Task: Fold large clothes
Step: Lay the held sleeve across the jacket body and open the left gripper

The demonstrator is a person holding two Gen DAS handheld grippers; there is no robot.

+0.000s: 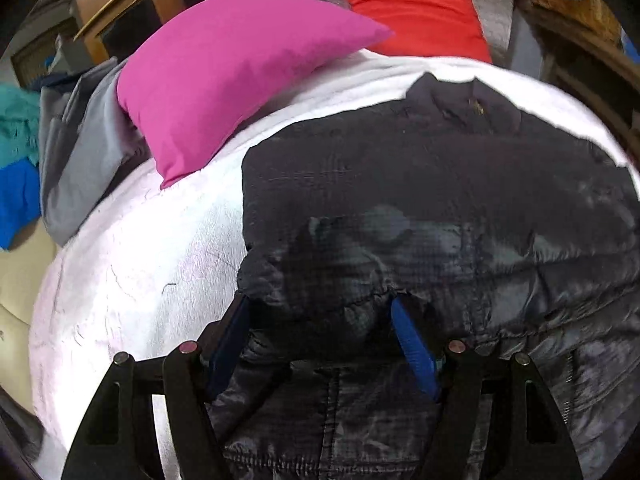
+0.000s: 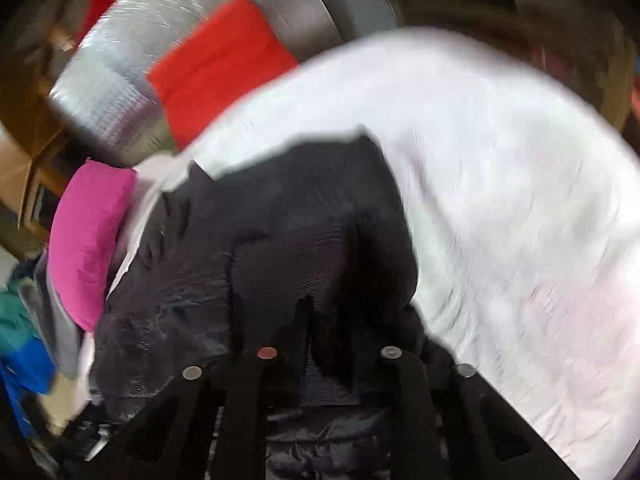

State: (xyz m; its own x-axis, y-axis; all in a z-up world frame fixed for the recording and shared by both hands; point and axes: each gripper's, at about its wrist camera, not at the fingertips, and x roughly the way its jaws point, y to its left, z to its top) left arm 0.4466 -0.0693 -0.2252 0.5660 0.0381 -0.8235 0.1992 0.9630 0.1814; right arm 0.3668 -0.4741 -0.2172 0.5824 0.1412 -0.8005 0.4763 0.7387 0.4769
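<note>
So the black puffer jacket (image 1: 440, 200) is lying spread on a white sheet (image 1: 132, 272) over what looks like a bed, collar pointing away toward the pink pillow (image 1: 224, 76) and the red cushion (image 1: 416, 12). One part is already lying folded over the body, probably to narrow the jacket into a tidy block before the bigger fold.

The left gripper (image 1: 320, 312) is hovering with its blue pads (image 1: 412, 344) spread wide, straddling the bunched near edge of that folded part. The fabric is sitting between the pads, but I can't see them squeezing it, so I'd say it's lining up for a grab rather than holding.

The right gripper (image 2: 306, 320) is a blurrier story. Its view is smeared, and the fingers are dark against dark fabric. They're sitting nearly pressed together, and it looks like they're pinching a ridge of the jacket, though I can't make out the contact cleanly.

Off the left side there's a heap of other clothes (image 1: 24, 160), grey, teal and blue, presumably waiting their turn.
</note>
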